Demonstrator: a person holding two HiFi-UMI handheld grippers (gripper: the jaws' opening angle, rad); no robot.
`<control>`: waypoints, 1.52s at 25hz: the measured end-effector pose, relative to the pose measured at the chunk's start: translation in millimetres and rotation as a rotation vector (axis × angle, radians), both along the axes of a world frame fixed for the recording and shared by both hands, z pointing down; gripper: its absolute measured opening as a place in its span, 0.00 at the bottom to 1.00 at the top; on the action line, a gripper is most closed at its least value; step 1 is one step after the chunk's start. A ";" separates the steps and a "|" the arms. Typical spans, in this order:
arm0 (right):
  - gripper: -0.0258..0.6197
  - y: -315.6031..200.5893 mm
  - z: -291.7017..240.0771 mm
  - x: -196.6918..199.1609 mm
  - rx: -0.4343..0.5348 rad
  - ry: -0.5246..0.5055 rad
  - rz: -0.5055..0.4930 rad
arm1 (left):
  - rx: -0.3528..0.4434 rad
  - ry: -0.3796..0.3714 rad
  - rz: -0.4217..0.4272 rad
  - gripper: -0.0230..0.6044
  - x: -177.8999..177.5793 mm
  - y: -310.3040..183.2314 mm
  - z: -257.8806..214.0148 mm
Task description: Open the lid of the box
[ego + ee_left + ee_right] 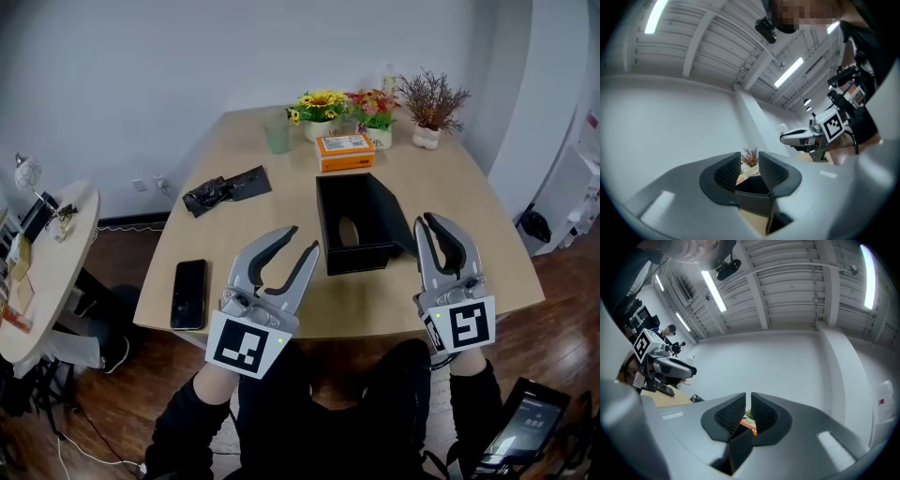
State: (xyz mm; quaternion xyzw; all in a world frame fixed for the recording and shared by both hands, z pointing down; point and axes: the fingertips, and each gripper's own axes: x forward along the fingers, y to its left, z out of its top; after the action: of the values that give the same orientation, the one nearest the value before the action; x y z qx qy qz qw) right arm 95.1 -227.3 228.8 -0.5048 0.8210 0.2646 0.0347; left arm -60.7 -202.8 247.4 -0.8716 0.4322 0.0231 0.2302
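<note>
A black box point(352, 255) stands open-topped in the middle of the wooden table point(234, 272). Its lid point(389, 211) is swung up and leans out to the right. My right gripper point(425, 223) sits at the lid's near right corner, jaws almost together. In the right gripper view the black lid edge point(739, 446) lies pinched between them point(748, 401). My left gripper point(303, 238) hovers just left of the box, open and holding nothing. Through its gap point(750, 161) I see the box wall point(752, 199).
A black phone point(189, 292) lies near the left front edge, and a crumpled black bag point(225, 190) lies further back. An orange carton point(344, 150), a green cup point(277, 134) and flower pots point(321, 111) line the far edge. A round side table point(42, 272) stands at the left.
</note>
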 end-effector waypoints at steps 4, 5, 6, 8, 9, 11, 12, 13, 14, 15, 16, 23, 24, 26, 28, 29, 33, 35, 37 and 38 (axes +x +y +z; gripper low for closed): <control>0.14 -15.5 35.5 -12.7 -0.217 0.146 -0.145 | -0.148 -0.133 0.032 0.20 17.9 -20.6 29.4; 0.18 -16.8 51.5 -15.7 -0.263 0.219 -0.162 | -0.195 -0.176 0.039 0.20 23.5 -25.5 43.0; 0.20 -19.2 67.7 -16.7 -0.296 0.294 -0.158 | -0.228 -0.220 0.037 0.20 28.6 -30.6 56.0; 0.22 -27.1 93.8 -15.7 -0.349 0.391 -0.129 | -0.270 -0.282 0.026 0.20 36.4 -40.9 75.9; 0.22 -31.2 102.9 -15.6 -0.377 0.405 -0.123 | -0.289 -0.295 0.023 0.20 39.1 -46.0 82.7; 0.22 -35.5 114.5 -19.1 -0.422 0.396 -0.131 | -0.323 -0.293 0.023 0.22 41.2 -53.9 90.7; 0.22 -36.1 117.2 -22.1 -0.432 0.390 -0.136 | -0.336 -0.283 0.019 0.22 39.7 -56.6 91.9; 0.23 -36.4 117.9 -24.9 -0.432 0.388 -0.140 | -0.342 -0.274 0.010 0.22 36.7 -59.0 91.7; 0.21 -36.9 117.2 -27.1 -0.429 0.385 -0.142 | -0.344 -0.269 -0.002 0.22 33.4 -61.0 91.1; 0.20 -37.4 115.5 -28.5 -0.425 0.381 -0.142 | -0.344 -0.266 -0.009 0.22 30.7 -62.5 90.4; 0.19 -38.0 113.4 -28.9 -0.419 0.375 -0.138 | -0.346 -0.261 -0.010 0.22 28.9 -62.8 90.0; 0.16 -34.2 89.1 -22.9 -0.326 0.300 -0.107 | -0.303 -0.212 -0.014 0.22 18.1 -53.5 77.1; 0.15 -31.9 85.0 -23.3 -0.304 0.301 -0.108 | -0.300 -0.210 -0.015 0.22 17.3 -53.2 76.4; 0.15 -25.9 74.0 -24.5 -0.255 0.290 -0.114 | -0.298 -0.204 -0.015 0.22 16.3 -52.4 75.8; 0.15 -21.4 62.5 -24.9 -0.211 0.261 -0.117 | -0.298 -0.201 -0.016 0.22 15.6 -52.1 76.3; 0.15 -20.0 58.0 -24.8 -0.194 0.255 -0.116 | -0.299 -0.202 -0.017 0.22 15.4 -52.3 77.1; 0.14 -19.4 46.8 -20.8 -0.174 0.228 -0.082 | -0.306 -0.208 -0.018 0.22 16.1 -52.1 79.9; 0.13 -19.8 46.4 -19.4 -0.177 0.214 -0.079 | -0.305 -0.212 -0.018 0.22 15.9 -51.8 79.4; 0.13 -19.4 49.4 -18.4 -0.177 0.211 -0.086 | -0.305 -0.217 -0.018 0.22 15.7 -51.7 78.7; 0.13 -18.5 48.6 -18.8 -0.175 0.213 -0.086 | -0.304 -0.219 -0.017 0.22 15.7 -51.4 78.3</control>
State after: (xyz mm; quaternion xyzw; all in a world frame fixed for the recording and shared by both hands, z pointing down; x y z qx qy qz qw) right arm 76.3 -245.8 277.4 -0.4394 0.8608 0.2422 -0.0853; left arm -45.0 -254.2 325.6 -0.8899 0.4105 -0.1396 0.1417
